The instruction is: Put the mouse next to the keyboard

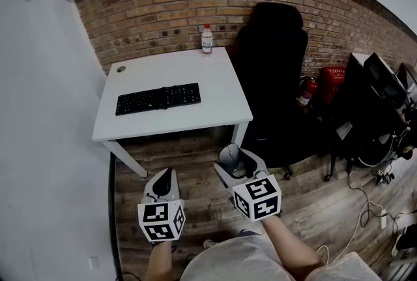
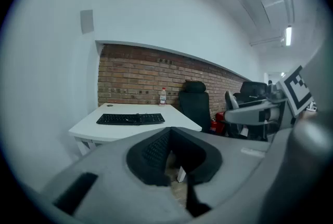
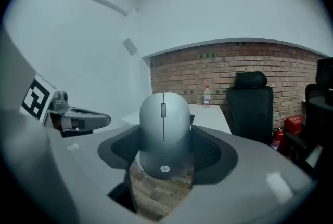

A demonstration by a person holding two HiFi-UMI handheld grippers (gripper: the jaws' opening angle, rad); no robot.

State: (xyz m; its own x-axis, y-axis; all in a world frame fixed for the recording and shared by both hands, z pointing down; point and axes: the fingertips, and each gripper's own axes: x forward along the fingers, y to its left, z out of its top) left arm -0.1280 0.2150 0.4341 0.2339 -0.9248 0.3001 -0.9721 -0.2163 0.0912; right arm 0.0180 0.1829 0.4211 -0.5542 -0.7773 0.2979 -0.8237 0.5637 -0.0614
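In the head view the mouse (image 1: 229,157), smooth, grey and rounded, sits in the right gripper (image 1: 233,165), and only its upper shell shows past the jaws. It hangs over the plank floor (image 1: 195,201), well apart from the white surface (image 1: 221,103). The flat black keyboard (image 1: 158,98) lies on that surface, and a clear plastic bottle (image 1: 206,39) stands at its back edge by the brick wall (image 1: 150,6). The left gripper (image 1: 165,177) tapers to a closed point. The black chair (image 1: 270,77) is a dark mass with little detail.

In the left gripper view the ribbed dark pads meet at their tips with nothing between them. A small gap below shows floor planks and a leg of the surface.

In the right gripper view the jaws stand wide, their textured pads pressed on both flanks of the mouse. Its scroll wheel and a small logo face the camera. Its body hides much of the surface behind it, keyboard included.
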